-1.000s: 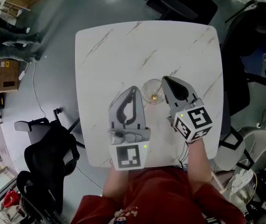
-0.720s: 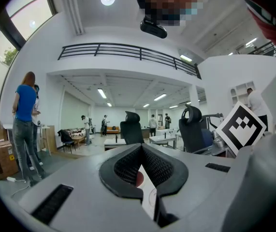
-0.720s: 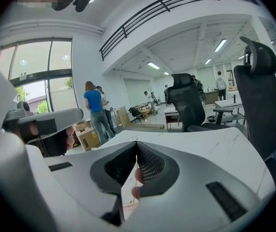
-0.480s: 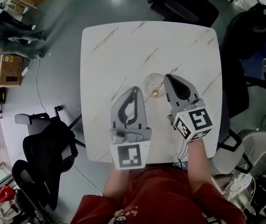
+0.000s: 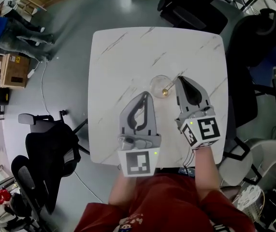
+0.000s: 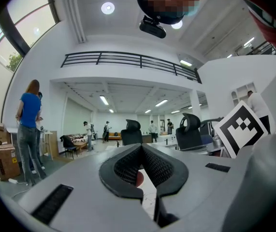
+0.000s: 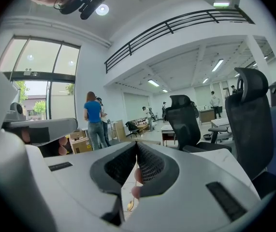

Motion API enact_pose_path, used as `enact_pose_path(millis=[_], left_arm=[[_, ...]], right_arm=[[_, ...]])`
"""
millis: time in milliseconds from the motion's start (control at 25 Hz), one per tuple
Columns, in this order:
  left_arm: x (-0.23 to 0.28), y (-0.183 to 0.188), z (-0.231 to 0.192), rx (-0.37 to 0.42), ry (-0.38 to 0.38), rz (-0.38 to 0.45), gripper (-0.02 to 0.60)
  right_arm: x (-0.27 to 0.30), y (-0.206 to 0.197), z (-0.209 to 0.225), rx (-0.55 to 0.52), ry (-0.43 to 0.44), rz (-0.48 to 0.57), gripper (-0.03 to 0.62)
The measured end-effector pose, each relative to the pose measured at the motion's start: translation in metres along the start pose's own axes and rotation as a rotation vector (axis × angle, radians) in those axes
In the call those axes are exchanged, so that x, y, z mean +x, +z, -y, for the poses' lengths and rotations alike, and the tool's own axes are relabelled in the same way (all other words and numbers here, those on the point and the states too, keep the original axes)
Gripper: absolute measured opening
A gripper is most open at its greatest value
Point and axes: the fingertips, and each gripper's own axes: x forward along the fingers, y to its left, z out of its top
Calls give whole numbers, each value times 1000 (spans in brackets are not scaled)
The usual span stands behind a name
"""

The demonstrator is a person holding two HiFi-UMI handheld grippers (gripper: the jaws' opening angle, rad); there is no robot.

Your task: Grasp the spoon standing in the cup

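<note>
The spoon (image 5: 167,90) has shifted to the rim of the cup (image 5: 157,82), pinched in the closed jaws of the right gripper (image 5: 179,79). The left gripper (image 5: 145,94) is closed, empty.

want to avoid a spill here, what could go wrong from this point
1. The right hand-held gripper sits right at the top of the spoon leaning in the glass cup; its jaws look together, so pushing on could tip the cup rather than take the handle.
2. The left hand-held gripper is near the cup but not on it, so nothing steadies it.
</note>
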Motion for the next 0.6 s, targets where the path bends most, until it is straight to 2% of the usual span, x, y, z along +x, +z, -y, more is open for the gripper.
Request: enact_pose_path(millis=[600], left_arm=[[-44,52,27,41,38,116,9]], right_arm=[[-62,58,-16,-33,35,139,15]])
